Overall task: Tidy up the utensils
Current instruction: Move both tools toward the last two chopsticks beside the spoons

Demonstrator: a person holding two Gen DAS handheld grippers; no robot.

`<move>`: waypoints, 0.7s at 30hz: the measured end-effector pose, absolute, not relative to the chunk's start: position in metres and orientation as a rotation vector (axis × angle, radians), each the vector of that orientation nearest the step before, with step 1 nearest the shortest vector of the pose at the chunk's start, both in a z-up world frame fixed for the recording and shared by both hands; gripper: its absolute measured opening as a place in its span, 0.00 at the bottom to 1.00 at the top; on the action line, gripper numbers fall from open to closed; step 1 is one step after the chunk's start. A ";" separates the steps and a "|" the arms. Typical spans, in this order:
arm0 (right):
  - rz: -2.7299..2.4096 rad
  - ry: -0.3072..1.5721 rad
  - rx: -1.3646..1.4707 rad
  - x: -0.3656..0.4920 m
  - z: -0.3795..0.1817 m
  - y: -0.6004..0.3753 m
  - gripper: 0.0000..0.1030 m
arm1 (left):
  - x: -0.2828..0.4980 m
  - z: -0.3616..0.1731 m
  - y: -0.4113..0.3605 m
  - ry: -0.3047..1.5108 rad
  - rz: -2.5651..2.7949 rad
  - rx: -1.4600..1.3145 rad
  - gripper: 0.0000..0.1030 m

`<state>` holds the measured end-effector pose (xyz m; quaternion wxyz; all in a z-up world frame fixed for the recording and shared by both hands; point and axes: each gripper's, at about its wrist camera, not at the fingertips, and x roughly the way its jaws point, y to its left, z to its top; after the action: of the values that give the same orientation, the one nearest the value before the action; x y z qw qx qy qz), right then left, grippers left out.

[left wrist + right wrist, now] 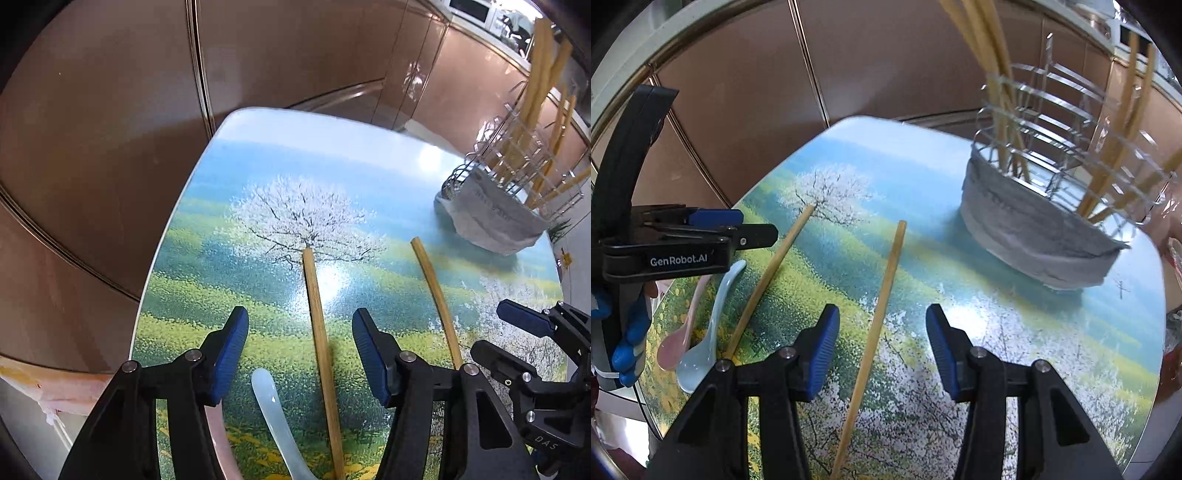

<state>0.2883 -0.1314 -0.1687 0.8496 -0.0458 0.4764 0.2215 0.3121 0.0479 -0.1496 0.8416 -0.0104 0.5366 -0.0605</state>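
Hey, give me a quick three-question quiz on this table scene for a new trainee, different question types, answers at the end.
1. True or false: each claw, left claw and right claw, is shut on a chopstick.
2. How many spoons lie on the table?
3. Multiple choice: where do the other chopsticks stand? A) in the wire rack B) in a mug C) in a drawer

Key
1. False: the left chopstick and the right chopstick lie flat between open jaws, untouched.
2. Two: a blue spoon and a pink spoon, side by side.
3. A.
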 end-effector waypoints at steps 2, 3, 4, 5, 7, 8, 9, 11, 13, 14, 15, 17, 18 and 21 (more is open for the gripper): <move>0.470 1.033 -0.112 0.297 -0.171 -0.128 0.45 | 0.318 -0.154 0.049 1.160 -0.125 -0.029 0.55; 0.472 1.044 -0.117 0.300 -0.172 -0.126 0.43 | 0.320 -0.156 0.050 1.175 -0.123 -0.037 0.55; 0.471 1.059 -0.126 0.306 -0.174 -0.124 0.42 | 0.324 -0.158 0.050 1.187 -0.124 -0.043 0.54; 0.473 1.068 -0.132 0.309 -0.175 -0.122 0.40 | 0.326 -0.160 0.051 1.198 -0.128 -0.049 0.52; 0.476 1.081 -0.146 0.314 -0.178 -0.117 0.39 | 0.330 -0.163 0.050 1.219 -0.130 -0.055 0.49; 0.475 1.087 -0.159 0.317 -0.179 -0.114 0.39 | 0.331 -0.164 0.050 1.228 -0.133 -0.058 0.47; 0.477 1.093 -0.169 0.320 -0.181 -0.110 0.38 | 0.332 -0.165 0.050 1.236 -0.136 -0.061 0.46; 0.479 1.100 -0.186 0.324 -0.184 -0.107 0.38 | 0.335 -0.169 0.051 1.257 -0.134 -0.067 0.40; 0.481 1.105 -0.207 0.327 -0.186 -0.103 0.38 | 0.337 -0.172 0.053 1.275 -0.131 -0.078 0.39; 0.481 1.108 -0.210 0.328 -0.188 -0.101 0.38 | 0.338 -0.174 0.053 1.284 -0.129 -0.082 0.39; 0.482 1.110 -0.212 0.330 -0.189 -0.100 0.38 | 0.339 -0.175 0.053 1.283 -0.128 -0.079 0.39; 0.482 1.114 -0.214 0.333 -0.190 -0.099 0.38 | 0.340 -0.176 0.053 1.288 -0.124 -0.070 0.38; 0.483 1.117 -0.216 0.334 -0.191 -0.098 0.37 | 0.340 -0.176 0.052 1.290 -0.123 -0.063 0.38; 0.486 1.125 -0.216 0.341 -0.195 -0.093 0.33 | 0.342 -0.177 0.047 1.296 -0.120 -0.023 0.38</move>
<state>0.3412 -0.0933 -0.1953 0.8127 -0.1010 0.5267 0.2276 0.3421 0.0467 -0.1773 0.7955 -0.0108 0.6032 -0.0560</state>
